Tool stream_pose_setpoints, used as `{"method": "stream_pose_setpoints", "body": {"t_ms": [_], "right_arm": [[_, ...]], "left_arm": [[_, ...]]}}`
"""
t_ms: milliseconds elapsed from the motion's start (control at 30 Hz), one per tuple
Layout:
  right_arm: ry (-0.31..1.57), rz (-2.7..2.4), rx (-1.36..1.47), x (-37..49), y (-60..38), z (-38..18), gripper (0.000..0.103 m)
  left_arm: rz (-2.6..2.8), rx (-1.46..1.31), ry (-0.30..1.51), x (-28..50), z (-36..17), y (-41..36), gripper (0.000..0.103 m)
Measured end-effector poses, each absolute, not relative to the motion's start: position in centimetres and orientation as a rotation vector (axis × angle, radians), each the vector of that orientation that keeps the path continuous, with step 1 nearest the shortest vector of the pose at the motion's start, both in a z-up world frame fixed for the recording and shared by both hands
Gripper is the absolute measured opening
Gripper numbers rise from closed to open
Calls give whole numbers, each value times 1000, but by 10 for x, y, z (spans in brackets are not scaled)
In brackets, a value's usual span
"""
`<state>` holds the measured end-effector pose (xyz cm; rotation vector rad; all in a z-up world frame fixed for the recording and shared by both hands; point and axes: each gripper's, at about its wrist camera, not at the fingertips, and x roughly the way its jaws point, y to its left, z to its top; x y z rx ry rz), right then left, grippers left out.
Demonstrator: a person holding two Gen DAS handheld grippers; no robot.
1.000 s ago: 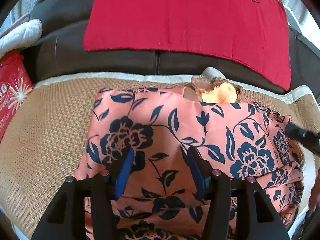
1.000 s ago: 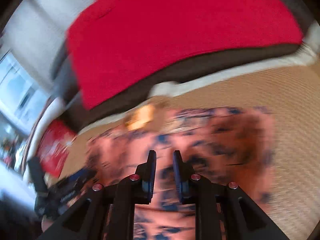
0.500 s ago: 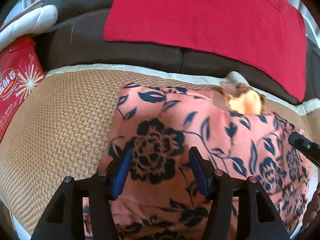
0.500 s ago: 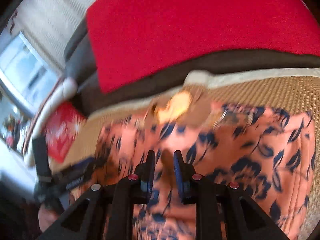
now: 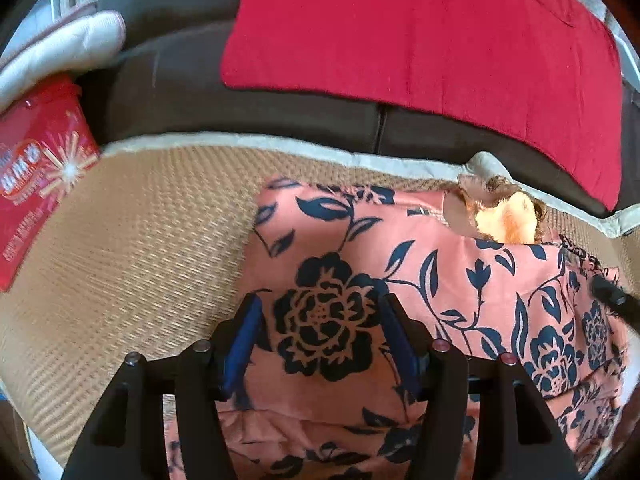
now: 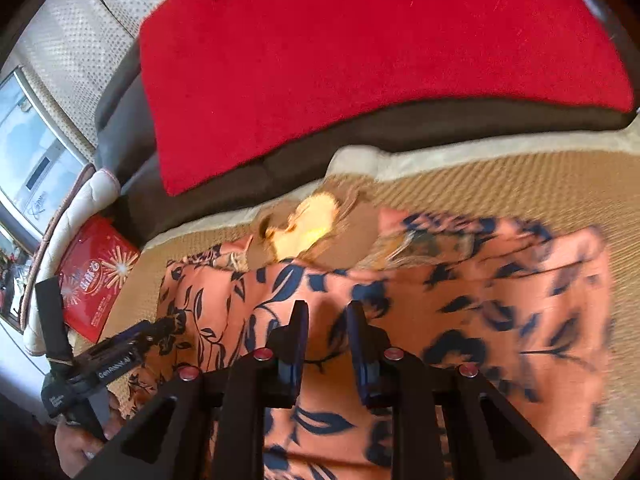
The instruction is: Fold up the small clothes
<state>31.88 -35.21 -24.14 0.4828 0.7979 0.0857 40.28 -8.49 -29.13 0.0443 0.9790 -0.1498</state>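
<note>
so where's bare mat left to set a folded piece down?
Two free patches: woven mat between the red box and the floral garment's left edge, and the mat between the garment and white mat trim. Crowded: middle, under both grippers, and around the yellow patch.

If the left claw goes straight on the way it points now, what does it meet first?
Most likely the floral garment: the left claw points down at its big dark flower, with open jaws and nothing between. How close it is, I cannot tell.
</note>
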Motion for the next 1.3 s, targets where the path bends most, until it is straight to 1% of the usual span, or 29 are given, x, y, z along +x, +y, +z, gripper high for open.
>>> {"method": "stream_pose_setpoints", "body": {"t_ms": [100,167,300,433,500,533,567,600,633,733,833,967,1100,1167,1300], "right_arm": [[768,30,466,300,-371,-233,24],[783,-10,459,288,-384,-234,24],[931,-29,467,286,-394,-262,25],[900,9,439,277,-385,-251,25],[867,51,447,268,-378,-242,28],[869,59,439,266,-373,-241,36],[883,62,421,265,-367,-242,57],[920,50,399,267,-360,-248,70],[955,47,383,269,-355,-256,73],[915,30,276,259,-338,-245,73],[821,82,340,234,-340,-226,73],[750,117,356,191,-341,-210,73],[741,175,401,138,-337,-224,73],[763,196,404,112,-337,-235,73],[866,208,398,71,-329,-267,73]], "left_arm": [[-119,95,974,393,-290,-81,62],[-95,117,995,389,-296,-75,62],[-63,174,1041,391,-314,-75,63],[-83,134,1019,382,-301,-69,62],[-94,130,994,370,-295,-66,62],[-98,147,989,364,-295,-66,63],[-99,167,992,359,-297,-66,63],[-97,203,1006,356,-304,-68,63],[-92,238,1026,350,-309,-68,63],[-92,237,1031,337,-309,-60,63],[-123,173,995,310,-292,-39,63],[-144,141,944,261,-278,-8,63],[-172,124,937,192,-280,22,67],[-178,126,955,178,-288,30,67],[-182,104,1054,145,-318,57,67]]}}
